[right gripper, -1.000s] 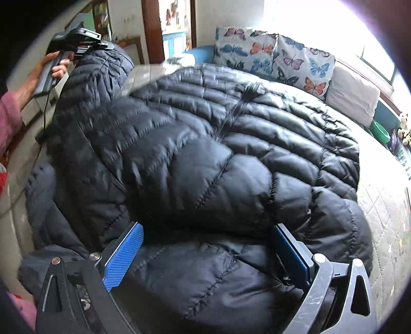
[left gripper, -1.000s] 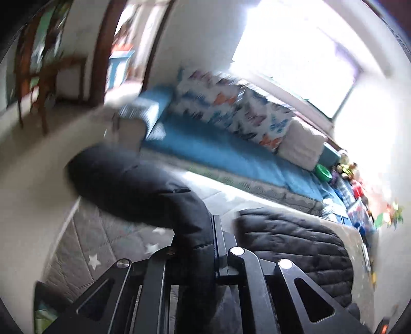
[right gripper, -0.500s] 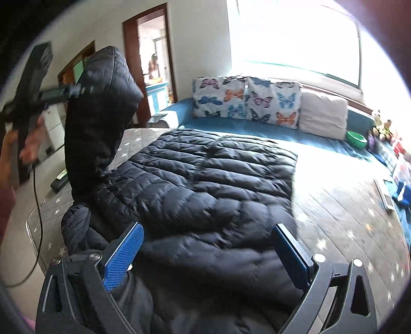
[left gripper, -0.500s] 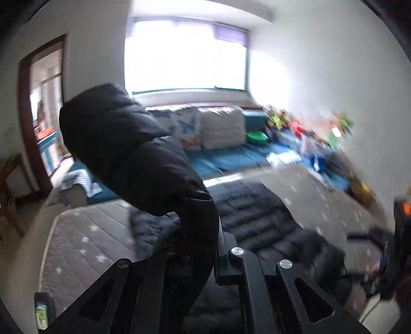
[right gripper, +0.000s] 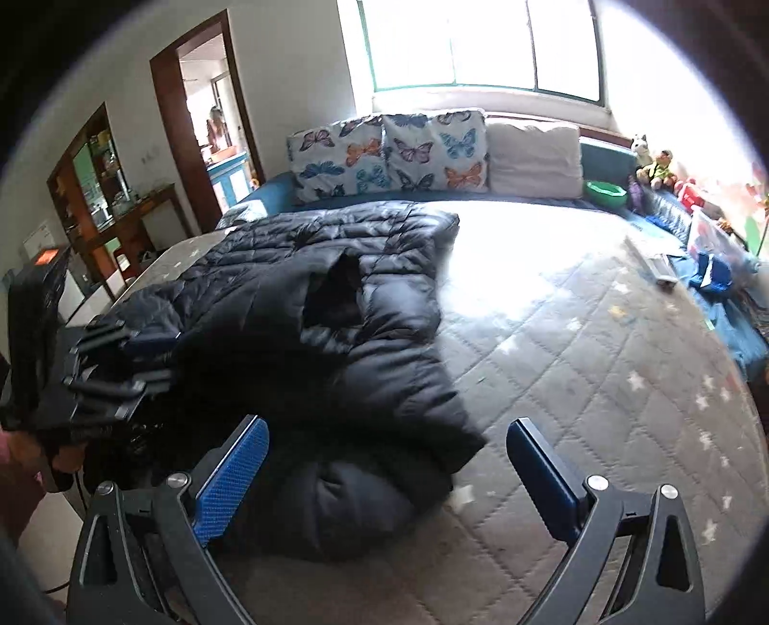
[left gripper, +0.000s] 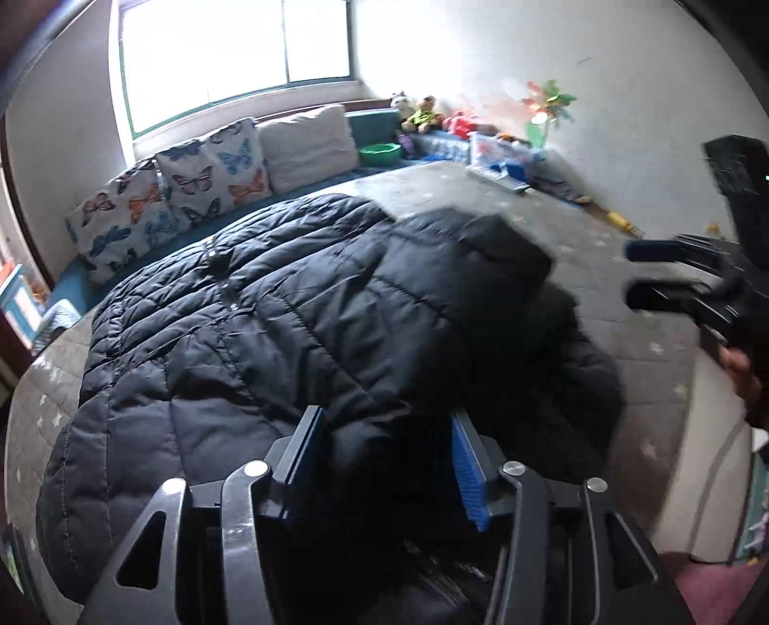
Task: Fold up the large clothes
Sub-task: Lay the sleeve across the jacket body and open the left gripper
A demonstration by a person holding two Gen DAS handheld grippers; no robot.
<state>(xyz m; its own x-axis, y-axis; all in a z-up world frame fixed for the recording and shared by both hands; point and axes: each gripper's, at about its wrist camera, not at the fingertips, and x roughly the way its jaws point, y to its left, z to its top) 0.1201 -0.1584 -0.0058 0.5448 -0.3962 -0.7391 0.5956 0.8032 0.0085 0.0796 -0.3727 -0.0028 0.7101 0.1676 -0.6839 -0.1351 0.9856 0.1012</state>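
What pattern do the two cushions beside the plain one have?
Colourful butterflies on white cushions, clearest in the right wrist view.

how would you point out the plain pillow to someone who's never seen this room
Find the bright window; a row of pillows leans below it, behind the grey quilted mat. The plain pillow sits rightmost in that row, cream and unpatterned, unlike the butterfly-print pillows beside it.

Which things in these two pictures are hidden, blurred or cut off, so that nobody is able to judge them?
- Black quilted puffer jacket: near hem, left wrist view, hidden behind the left gripper.
- Sleeve cuff: same view, motion-blurred.
- Right gripper: same view, blurred, cut by the edge.
- Grey star-patterned quilted mattress: far part, right wrist view, washed out by window glare.
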